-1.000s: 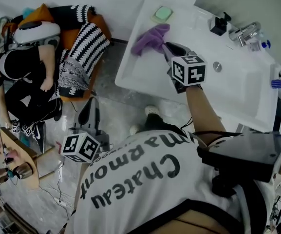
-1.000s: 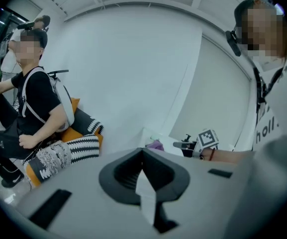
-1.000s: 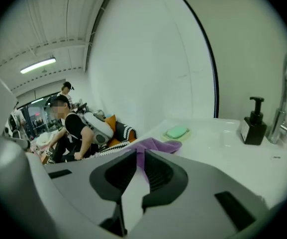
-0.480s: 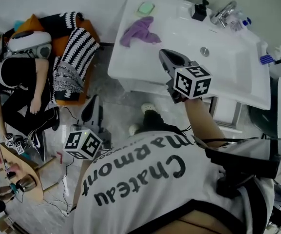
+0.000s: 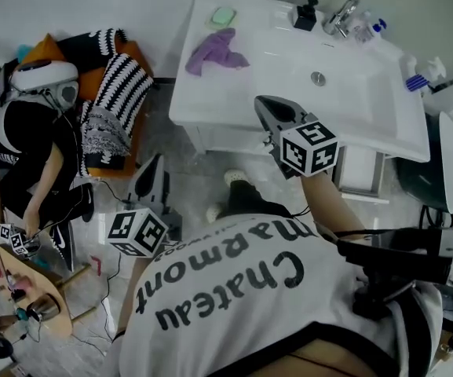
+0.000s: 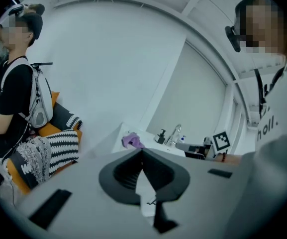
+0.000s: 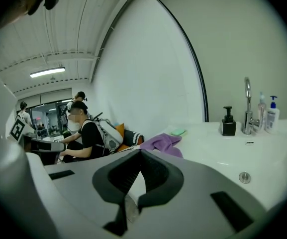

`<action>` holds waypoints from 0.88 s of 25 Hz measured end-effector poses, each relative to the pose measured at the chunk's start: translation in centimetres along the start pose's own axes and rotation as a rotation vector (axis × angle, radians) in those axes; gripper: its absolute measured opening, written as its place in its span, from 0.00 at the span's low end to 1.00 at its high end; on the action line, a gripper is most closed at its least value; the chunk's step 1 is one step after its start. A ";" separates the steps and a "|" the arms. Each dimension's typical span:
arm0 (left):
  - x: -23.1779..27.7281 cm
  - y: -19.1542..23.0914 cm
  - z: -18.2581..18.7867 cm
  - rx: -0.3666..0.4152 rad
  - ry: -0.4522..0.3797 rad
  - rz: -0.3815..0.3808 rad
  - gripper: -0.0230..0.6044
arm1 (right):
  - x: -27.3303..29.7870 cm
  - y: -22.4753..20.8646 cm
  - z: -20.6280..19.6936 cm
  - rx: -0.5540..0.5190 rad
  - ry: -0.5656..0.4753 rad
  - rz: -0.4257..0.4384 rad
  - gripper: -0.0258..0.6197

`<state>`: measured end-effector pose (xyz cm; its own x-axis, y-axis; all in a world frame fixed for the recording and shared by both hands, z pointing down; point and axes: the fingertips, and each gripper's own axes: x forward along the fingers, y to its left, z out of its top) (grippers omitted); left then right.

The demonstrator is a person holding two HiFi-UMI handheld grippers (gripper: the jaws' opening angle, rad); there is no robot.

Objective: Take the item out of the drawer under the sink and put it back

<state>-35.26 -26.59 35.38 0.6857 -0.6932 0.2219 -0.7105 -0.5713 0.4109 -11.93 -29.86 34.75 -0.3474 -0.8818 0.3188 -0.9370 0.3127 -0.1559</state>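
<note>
A second ago the right gripper [image 5: 264, 104] was up over the purple cloth [image 5: 217, 51] on the sink [image 5: 352, 108]. Now it has pulled back toward the person and hangs off the front edge of the basin, just past centre of the head view. Its jaws have come together with nothing between them, which its own view confirms. The cloth has stayed behind, lying loose on the counter at about 11 o'clock, with a green pad [image 5: 224, 16] just beyond it. If the cloth is the task's item, as seems likely, it is out of the drawer and set down, so the return trip is what remains. The left gripper [image 5: 152, 171] hangs low at 8 o'clock over the floor, also closed and empty. A white panel [image 5: 359, 170] under the basin, at 3 o'clock from the right gripper, may be the drawer, though the view is too poor to tell whether it is open. The back of the person's shirt [image 5: 234, 289] reads "Chateau Marmont". In the left gripper view, a bystander's top shows "holl." [image 6: 268, 128]. The bottle labels by the tap [image 5: 340, 14] are too small to read.
</note>
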 end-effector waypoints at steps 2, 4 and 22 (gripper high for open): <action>0.1 0.0 0.1 -0.004 0.001 -0.006 0.05 | 0.0 0.1 0.3 -0.022 0.000 -0.005 0.06; 0.1 0.0 0.2 -0.004 0.001 -0.010 0.05 | 0.0 0.1 0.6 -0.040 -0.005 -0.021 0.06; -1.2 0.8 0.7 0.003 -0.016 -0.009 0.05 | -0.5 0.6 0.7 -0.063 -0.010 -0.069 0.06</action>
<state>-36.78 -26.50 34.84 0.6895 -0.6950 0.2040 -0.7049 -0.5790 0.4098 -12.30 -29.44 33.87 -0.2817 -0.9055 0.3174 -0.9593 0.2724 -0.0744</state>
